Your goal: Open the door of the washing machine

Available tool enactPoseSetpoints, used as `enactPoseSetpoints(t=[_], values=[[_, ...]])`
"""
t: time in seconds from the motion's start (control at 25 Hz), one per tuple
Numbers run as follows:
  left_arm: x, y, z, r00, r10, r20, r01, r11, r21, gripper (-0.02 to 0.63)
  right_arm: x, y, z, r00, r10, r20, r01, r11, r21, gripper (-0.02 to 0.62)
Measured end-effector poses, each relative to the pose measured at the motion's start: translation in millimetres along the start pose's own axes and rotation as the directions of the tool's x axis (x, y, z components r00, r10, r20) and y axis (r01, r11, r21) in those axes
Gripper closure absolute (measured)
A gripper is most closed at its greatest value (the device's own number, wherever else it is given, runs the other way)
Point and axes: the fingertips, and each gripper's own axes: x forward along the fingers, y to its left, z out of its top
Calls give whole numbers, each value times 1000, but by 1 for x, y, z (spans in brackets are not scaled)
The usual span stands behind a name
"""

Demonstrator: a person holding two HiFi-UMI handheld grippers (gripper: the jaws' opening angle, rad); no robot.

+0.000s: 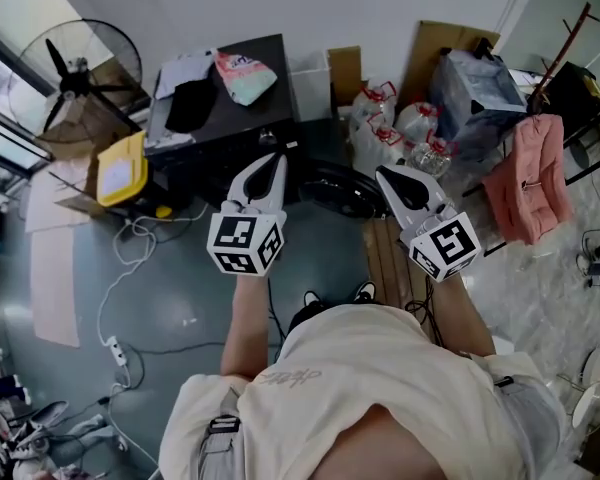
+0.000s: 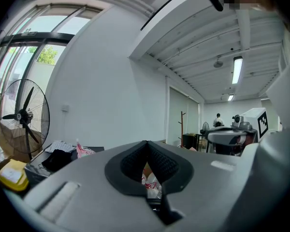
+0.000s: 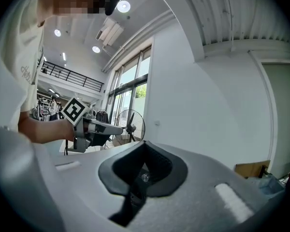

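The black washing machine (image 1: 230,133) stands by the wall ahead of the person, with a black garment (image 1: 190,106) and a pink-and-green bag (image 1: 245,76) on top. The left gripper (image 1: 277,158) points at its near right corner. The right gripper (image 1: 385,172) is further right, above a dark ring (image 1: 335,193). Both grippers' fingers are pressed together and hold nothing.

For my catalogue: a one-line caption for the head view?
Person points left gripper and right gripper, both shut, at a black appliance with clothes on top.
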Motion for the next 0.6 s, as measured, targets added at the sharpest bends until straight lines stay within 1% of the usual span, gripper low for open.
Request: enactPoseSetpoints(t=[0.12,0.36,0.48,0.6], values=[[-1,2,-9,1000,-15,-15,15,1000,-3,589,0,4,-12,1000,-17,-24,17,1000,18,594],[-7,12,-23,1000,-19,-21,19,999,-30,589,1,6,-18,997,-68,-35,69,997,32,594],[-7,18,-31,999,-31,-33,30,999,-34,589,4,10,-26,996,-81,-44,84,995,59,595],[-5,26,-36,998,-46,-43,45,998,-34,589,7,17,-32,994,-95,-50,99,993,64,594]])
